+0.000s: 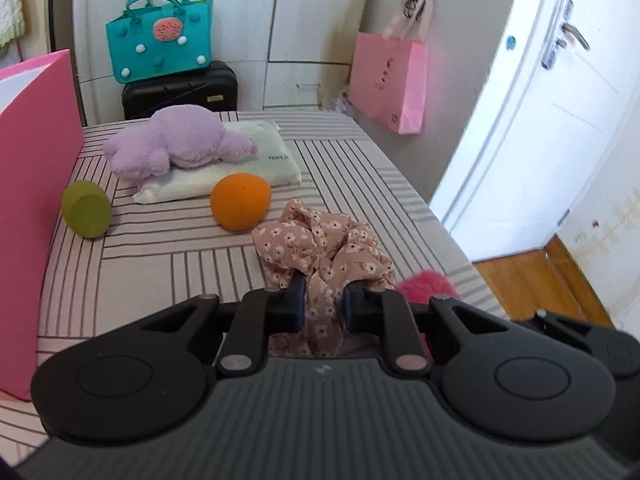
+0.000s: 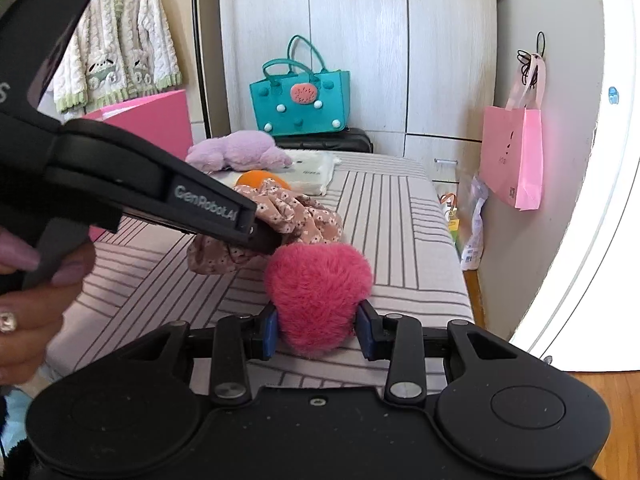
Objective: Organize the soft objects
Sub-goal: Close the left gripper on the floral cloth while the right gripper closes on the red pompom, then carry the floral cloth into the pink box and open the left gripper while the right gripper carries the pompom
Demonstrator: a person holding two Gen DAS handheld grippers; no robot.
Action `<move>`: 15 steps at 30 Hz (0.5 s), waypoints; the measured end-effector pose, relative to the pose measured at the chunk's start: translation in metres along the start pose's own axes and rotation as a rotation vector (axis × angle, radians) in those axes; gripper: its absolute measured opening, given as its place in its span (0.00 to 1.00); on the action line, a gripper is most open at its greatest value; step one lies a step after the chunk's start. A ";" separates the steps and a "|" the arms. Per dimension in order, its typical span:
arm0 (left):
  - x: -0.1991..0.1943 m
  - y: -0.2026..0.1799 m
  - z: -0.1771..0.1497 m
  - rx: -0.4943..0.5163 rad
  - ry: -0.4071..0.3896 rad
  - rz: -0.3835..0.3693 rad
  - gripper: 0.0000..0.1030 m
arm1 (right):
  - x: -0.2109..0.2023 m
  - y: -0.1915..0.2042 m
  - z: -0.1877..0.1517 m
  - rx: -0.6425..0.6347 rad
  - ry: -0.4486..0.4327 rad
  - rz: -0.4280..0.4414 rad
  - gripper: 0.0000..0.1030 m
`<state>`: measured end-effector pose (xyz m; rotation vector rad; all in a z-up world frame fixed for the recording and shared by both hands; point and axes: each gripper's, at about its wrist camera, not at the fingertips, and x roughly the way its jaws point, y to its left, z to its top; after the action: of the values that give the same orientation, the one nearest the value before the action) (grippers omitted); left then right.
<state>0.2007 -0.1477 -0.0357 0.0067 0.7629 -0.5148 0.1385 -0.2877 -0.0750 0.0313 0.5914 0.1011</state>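
Observation:
My left gripper (image 1: 324,304) is shut on a pink floral cloth (image 1: 320,248) bunched on the striped bed; its blue pads pinch a fold of the fabric. The right wrist view shows the same cloth (image 2: 304,216) under the left gripper's black body. My right gripper (image 2: 318,330) is shut on a fluffy pink heart-shaped pompom (image 2: 320,284), pads pressing both its sides. That pompom (image 1: 424,286) peeks out right of the cloth. An orange ball (image 1: 241,202), a green cup-shaped toy (image 1: 86,209) and a purple plush (image 1: 180,140) on a white packet (image 1: 248,164) lie farther back.
A tall pink box (image 1: 32,184) stands along the bed's left side. A teal tote (image 1: 160,44) sits on a black suitcase (image 1: 180,90) beyond the bed. A pink paper bag (image 1: 388,80) hangs on the right wall by a white door (image 1: 560,120). The bed's right edge (image 2: 460,288) drops to wooden floor.

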 end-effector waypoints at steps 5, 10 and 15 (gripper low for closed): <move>-0.018 0.007 -0.003 0.084 -0.001 0.022 0.16 | -0.007 0.012 -0.001 -0.008 -0.001 -0.011 0.41; -0.036 0.031 0.004 0.081 0.033 0.005 0.16 | -0.011 0.023 0.011 -0.023 0.008 0.034 0.41; -0.049 0.044 0.013 0.096 0.039 0.024 0.16 | -0.011 0.031 0.024 -0.035 0.051 0.068 0.41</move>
<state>0.1998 -0.0900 -0.0016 0.1156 0.7752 -0.5295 0.1404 -0.2582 -0.0470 0.0150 0.6398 0.1788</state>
